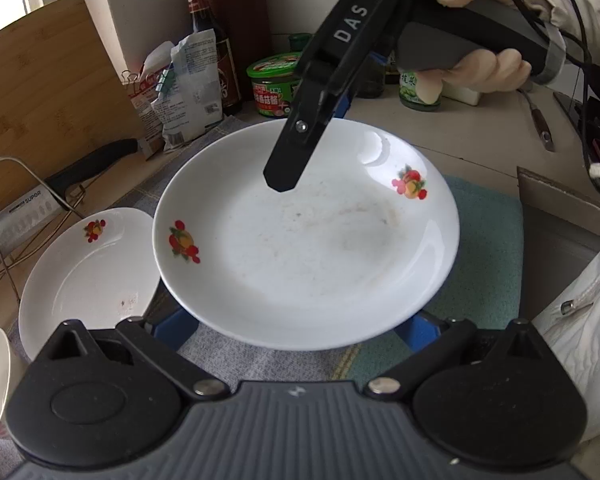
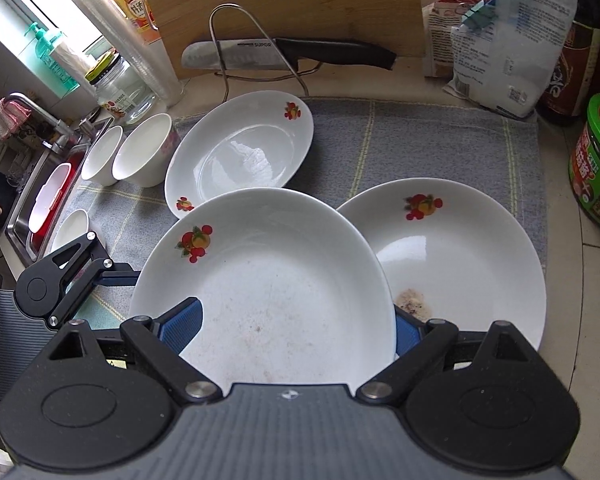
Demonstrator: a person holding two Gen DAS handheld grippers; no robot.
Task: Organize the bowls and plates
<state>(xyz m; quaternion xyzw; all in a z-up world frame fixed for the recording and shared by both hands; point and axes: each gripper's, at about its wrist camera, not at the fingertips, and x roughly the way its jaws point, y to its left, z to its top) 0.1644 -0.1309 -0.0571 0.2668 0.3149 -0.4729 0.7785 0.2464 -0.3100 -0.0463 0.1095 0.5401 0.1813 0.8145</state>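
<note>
With both grippers [image 1: 296, 332] [image 2: 296, 328] spread wide, clamping the plate [image 2: 276, 280], we should keep it level onto the next plate [image 2: 472, 264].

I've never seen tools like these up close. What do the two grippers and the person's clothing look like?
Each gripper has black hinged links, round black housings, silver rivets, blue ribbed pads and a grey ridged body. The right gripper has white "DAS" lettering, a grey handle and black cables. The person wears a light glove and a cream quilted jacket with a drawstring.
</note>
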